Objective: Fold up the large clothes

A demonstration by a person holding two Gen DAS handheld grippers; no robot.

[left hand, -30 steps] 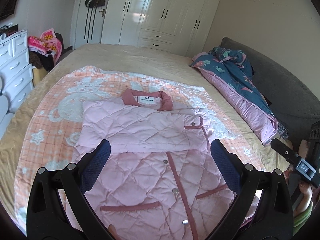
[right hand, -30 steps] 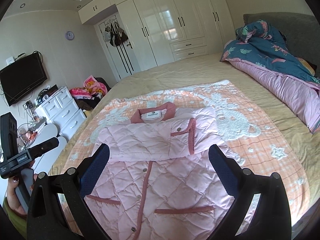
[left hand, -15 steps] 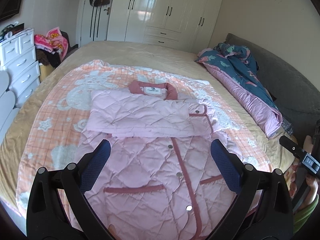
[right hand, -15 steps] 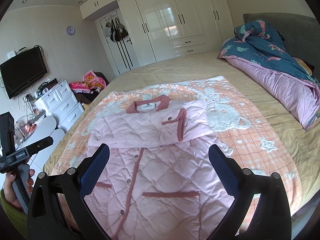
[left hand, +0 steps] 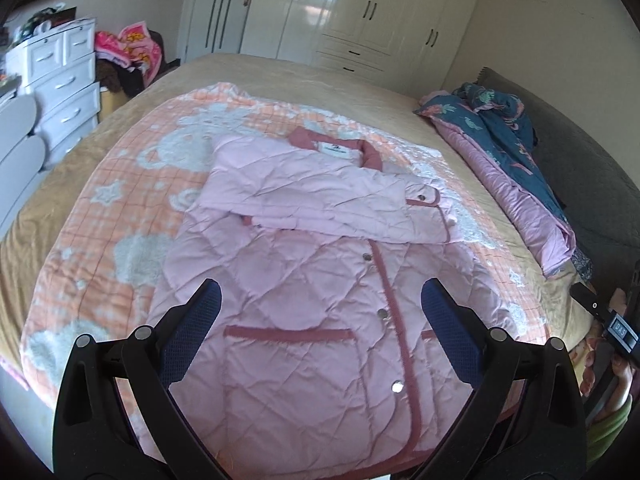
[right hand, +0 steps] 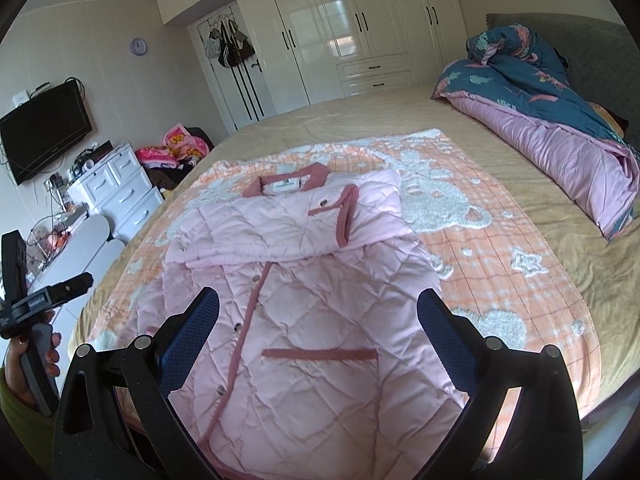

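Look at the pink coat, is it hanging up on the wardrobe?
No, the pink coat lies flat on the orange blanket on the bed.

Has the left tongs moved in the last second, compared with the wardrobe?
Yes. In its own view the left tongs has pulled back and tipped down: the wardrobe sits higher, and more of the pink jacket hem shows.

One jacket (left hand: 320,300), one blanket (left hand: 120,208), two tongs (left hand: 320,332) (right hand: 318,332).
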